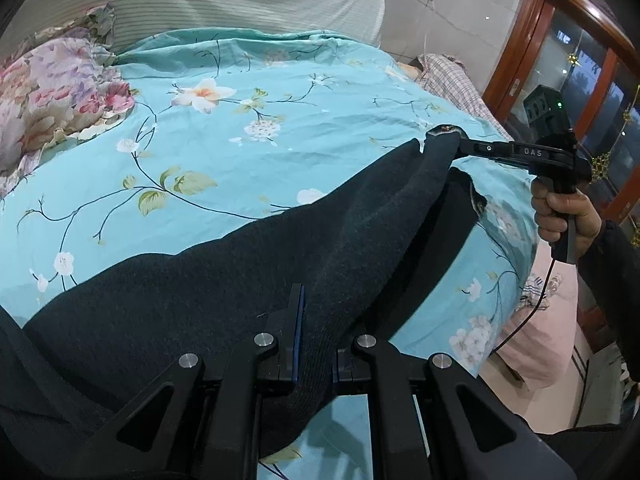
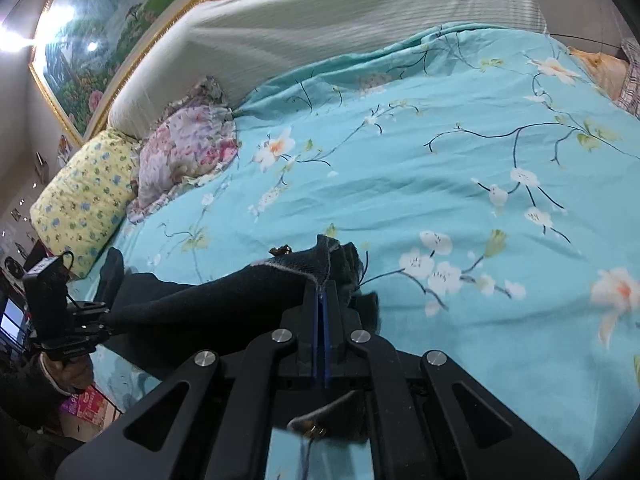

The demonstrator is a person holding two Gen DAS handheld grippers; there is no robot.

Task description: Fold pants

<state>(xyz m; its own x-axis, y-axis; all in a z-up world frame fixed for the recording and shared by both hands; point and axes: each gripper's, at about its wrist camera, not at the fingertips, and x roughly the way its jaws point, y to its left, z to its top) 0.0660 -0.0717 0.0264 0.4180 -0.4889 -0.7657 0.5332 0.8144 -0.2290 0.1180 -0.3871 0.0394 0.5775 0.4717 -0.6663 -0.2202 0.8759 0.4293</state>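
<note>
Dark knit pants (image 1: 224, 296), left gripper (image 1: 314, 344), right gripper (image 2: 322, 312) clamping them

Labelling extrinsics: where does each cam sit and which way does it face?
Left wrist: on the left gripper, looking right along the dark knitted pants; shows the right gripper and right hand.
Right wrist: on the right gripper, facing the striped headboard; the left gripper at far left.
Shared: pants, turquoise floral bedspread, pink floral pillow.
</note>
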